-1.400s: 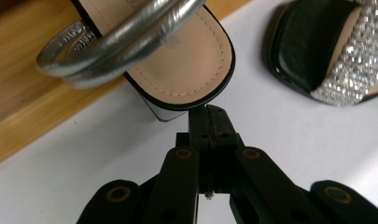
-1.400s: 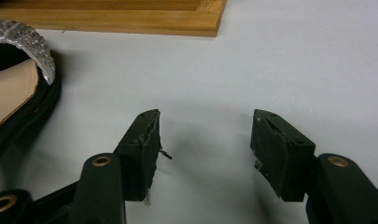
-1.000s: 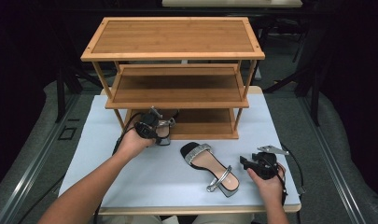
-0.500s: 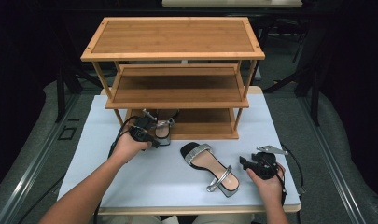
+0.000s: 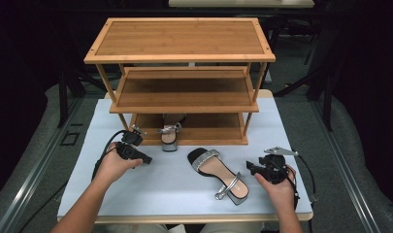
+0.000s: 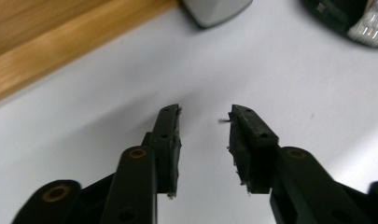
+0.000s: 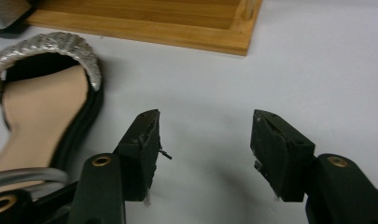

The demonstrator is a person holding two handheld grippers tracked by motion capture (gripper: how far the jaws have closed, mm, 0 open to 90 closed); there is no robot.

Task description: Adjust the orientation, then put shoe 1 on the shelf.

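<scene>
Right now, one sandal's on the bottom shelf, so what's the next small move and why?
Probably bring the right gripper onto the second sandal. It lies loose on the white table beside that gripper, whose jaws stand open and empty. The left gripper, jaws just opening, holds nothing.

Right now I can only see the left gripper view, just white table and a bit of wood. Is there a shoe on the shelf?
Observer: Yes. One sandal sits at the left end of the bottom shelf of the wooden rack.
Operator: Is there another shoe?
Observer: Yes. A second sandal lies flat on the white table in front of the rack.
Operator: Is my other gripper holding that one?
Observer: No. The right gripper is open with nothing between its jaws. The second sandal lies beside it, not inside it.
</scene>
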